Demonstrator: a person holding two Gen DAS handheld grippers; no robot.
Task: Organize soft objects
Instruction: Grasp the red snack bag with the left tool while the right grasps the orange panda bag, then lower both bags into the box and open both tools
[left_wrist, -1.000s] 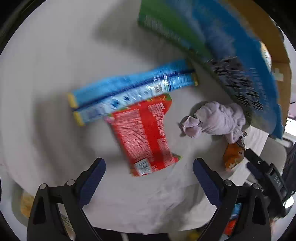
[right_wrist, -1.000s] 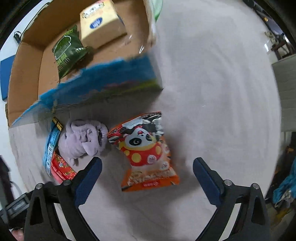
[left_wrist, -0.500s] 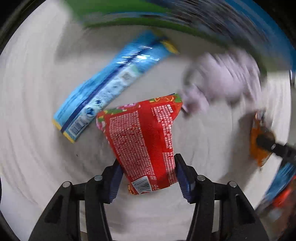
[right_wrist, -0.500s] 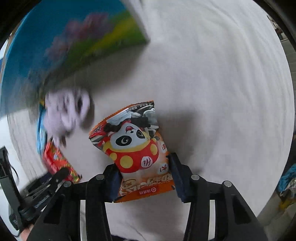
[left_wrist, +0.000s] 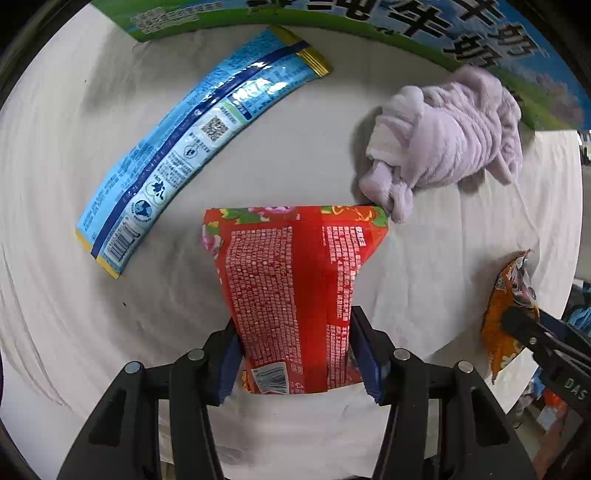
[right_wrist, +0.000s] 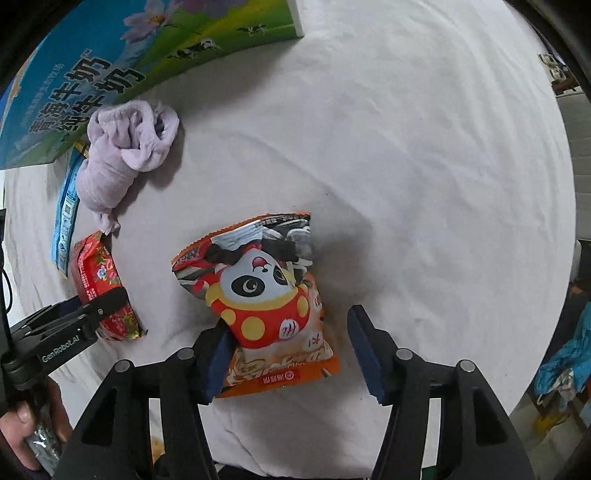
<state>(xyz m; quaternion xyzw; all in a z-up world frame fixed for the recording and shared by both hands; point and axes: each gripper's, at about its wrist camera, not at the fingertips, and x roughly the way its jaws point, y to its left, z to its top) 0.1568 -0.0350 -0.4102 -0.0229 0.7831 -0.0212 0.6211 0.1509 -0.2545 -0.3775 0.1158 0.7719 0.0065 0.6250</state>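
The left gripper (left_wrist: 295, 356), marked "GenRobot.AI", pinches the red packet (left_wrist: 295, 295), barcode end nearest. The right gripper (right_wrist: 288, 354) is spread around the panda packet (right_wrist: 266, 306) near the milk carton (right_wrist: 110, 66)

Red packet (left_wrist: 295, 291) in left gripper (left_wrist: 297, 360)

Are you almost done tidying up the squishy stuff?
Not nearly. Nothing looks put away yet. The left gripper is shut on the red snack bag. The right gripper sits open around the panda snack bag. The purple cloth and blue packet lie untouched on the white sheet.
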